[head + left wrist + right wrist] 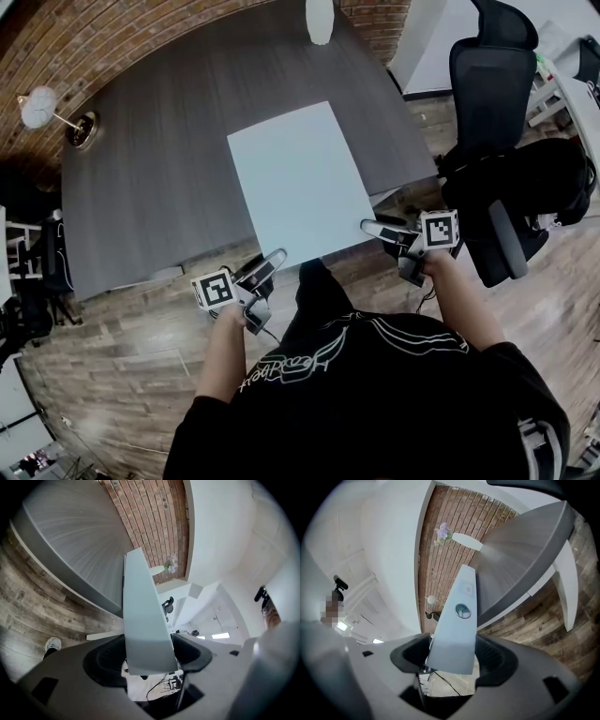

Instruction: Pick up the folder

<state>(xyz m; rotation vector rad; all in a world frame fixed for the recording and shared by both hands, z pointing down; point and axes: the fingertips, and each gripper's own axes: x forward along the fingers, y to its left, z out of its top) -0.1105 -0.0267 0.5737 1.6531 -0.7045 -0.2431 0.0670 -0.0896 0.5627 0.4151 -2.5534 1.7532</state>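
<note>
A pale blue-grey folder (pixel 300 183) lies flat on the dark grey table (pixel 150 187), its near edge jutting past the table's front edge. My left gripper (pixel 267 267) is at its near left corner and my right gripper (pixel 380 230) at its near right corner. In the left gripper view the folder's thick edge (pixel 140 620) fills the gap of the left gripper (pixel 147 656), both pads against its faces. The right gripper view shows the spine (pixel 459 630), with a round finger hole, held the same way in the right gripper (pixel 452 656).
A black office chair (pixel 492 84) stands to the right of the table, close to my right arm. A white globe lamp (pixel 42 108) stands on the table's far left corner, and a white vase (pixel 319 19) by the brick wall. Below is wood-plank floor (pixel 122 366).
</note>
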